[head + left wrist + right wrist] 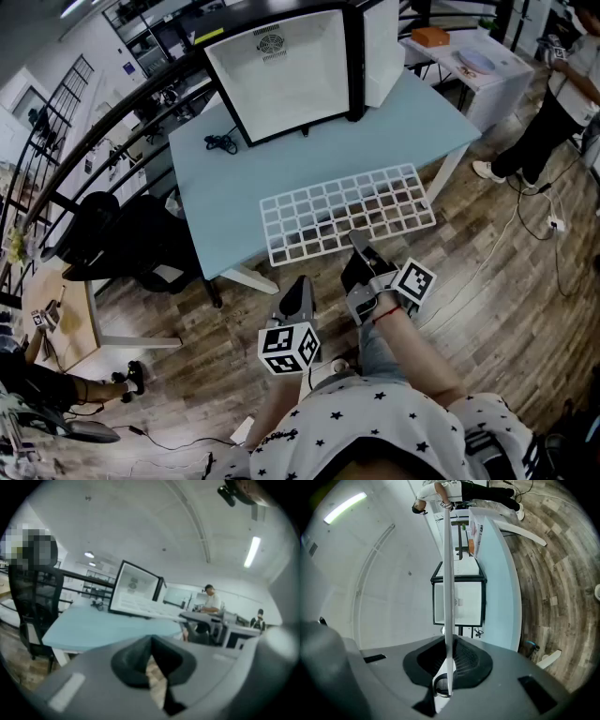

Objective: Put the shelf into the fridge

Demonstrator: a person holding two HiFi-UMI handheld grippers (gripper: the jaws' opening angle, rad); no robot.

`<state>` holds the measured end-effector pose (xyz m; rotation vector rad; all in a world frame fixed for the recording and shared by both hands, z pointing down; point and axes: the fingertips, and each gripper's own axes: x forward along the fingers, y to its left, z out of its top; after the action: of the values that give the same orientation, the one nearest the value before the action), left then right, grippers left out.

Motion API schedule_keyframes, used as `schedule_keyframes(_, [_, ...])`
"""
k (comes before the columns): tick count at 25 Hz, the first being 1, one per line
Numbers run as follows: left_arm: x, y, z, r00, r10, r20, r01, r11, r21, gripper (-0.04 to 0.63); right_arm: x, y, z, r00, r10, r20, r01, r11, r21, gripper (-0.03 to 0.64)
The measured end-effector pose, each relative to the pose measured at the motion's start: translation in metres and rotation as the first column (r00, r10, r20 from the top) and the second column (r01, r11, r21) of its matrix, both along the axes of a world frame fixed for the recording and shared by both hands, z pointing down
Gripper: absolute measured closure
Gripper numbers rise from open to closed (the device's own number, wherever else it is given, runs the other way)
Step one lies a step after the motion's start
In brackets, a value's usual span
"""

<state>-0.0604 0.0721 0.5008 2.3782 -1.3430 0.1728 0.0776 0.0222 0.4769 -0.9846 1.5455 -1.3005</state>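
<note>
The white wire shelf (347,211) hangs flat over the near edge of the light blue table (225,187). My right gripper (361,246) is shut on the middle of its near rim. In the right gripper view the shelf (448,573) shows edge-on as a thin white bar running from the right gripper (447,667) toward the fridge (459,599). The small fridge (281,70) stands open at the back of the table, its white inside bare. My left gripper (298,291) is lower and nearer, off the table, shut on nothing. In its own view the left gripper (152,665) faces the fridge (136,590).
A black cable (222,142) lies on the table left of the fridge. A black office chair (122,234) stands at the table's left. At the right are a white table (487,84) with an orange box (431,36) and a standing person (553,112). The floor is wood plank.
</note>
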Motion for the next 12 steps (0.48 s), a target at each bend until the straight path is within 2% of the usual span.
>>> schedule_keyframes(3, [-0.012, 0.036, -0.002, 0.999, 0.023, 0.031, -0.023, 1.0, 0.011, 0.589, -0.016, 0.035, -0.007, 1.0, 0.002, 0.009, -0.002, 1.0, 0.004, 0.578])
schedule_keyframes(12, [-0.042, 0.082, -0.001, 1.0, 0.004, -0.028, -0.005, 1.0, -0.006, 0.589, -0.041, 0.091, -0.02, 0.999, -0.017, -0.049, 0.019, 1.0, 0.022, 0.578])
